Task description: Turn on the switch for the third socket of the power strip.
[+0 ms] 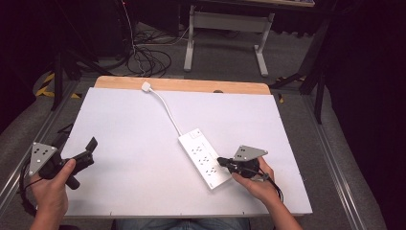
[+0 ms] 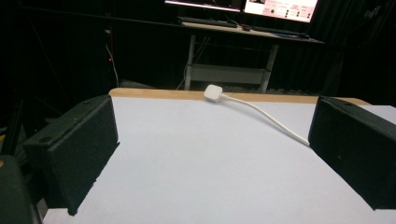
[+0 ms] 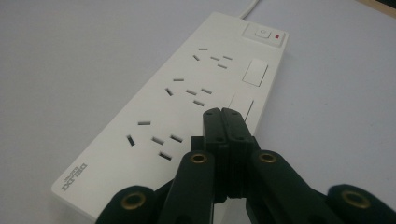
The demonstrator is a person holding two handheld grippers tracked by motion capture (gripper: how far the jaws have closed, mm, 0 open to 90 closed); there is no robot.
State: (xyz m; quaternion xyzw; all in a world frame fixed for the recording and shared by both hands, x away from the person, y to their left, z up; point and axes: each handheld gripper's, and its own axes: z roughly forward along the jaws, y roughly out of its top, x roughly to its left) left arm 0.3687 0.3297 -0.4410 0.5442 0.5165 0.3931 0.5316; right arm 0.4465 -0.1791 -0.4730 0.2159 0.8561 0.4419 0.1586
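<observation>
A white power strip (image 1: 204, 158) lies diagonally near the middle of the white table (image 1: 134, 129). Its cord (image 1: 168, 113) runs to a white plug (image 1: 146, 86) by the far wooden edge. The strip (image 3: 187, 102) has several socket groups and a switch (image 3: 264, 35) with a red light. My right gripper (image 1: 221, 161) is shut, its tips (image 3: 221, 113) over the strip's right edge near its middle, with nothing between the jaws. My left gripper (image 1: 90, 146) stands open at the table's left edge, its jaws wide apart. The plug (image 2: 214, 92) and cord (image 2: 266, 116) lie far ahead of it.
A wooden strip (image 1: 182, 85) borders the far edge of the table. Beyond it stand a desk frame (image 1: 225, 33) and loose cables (image 1: 148, 60) on the floor. Metal rails (image 1: 330, 158) run along both sides. Monitors (image 2: 243, 5) glow in the background.
</observation>
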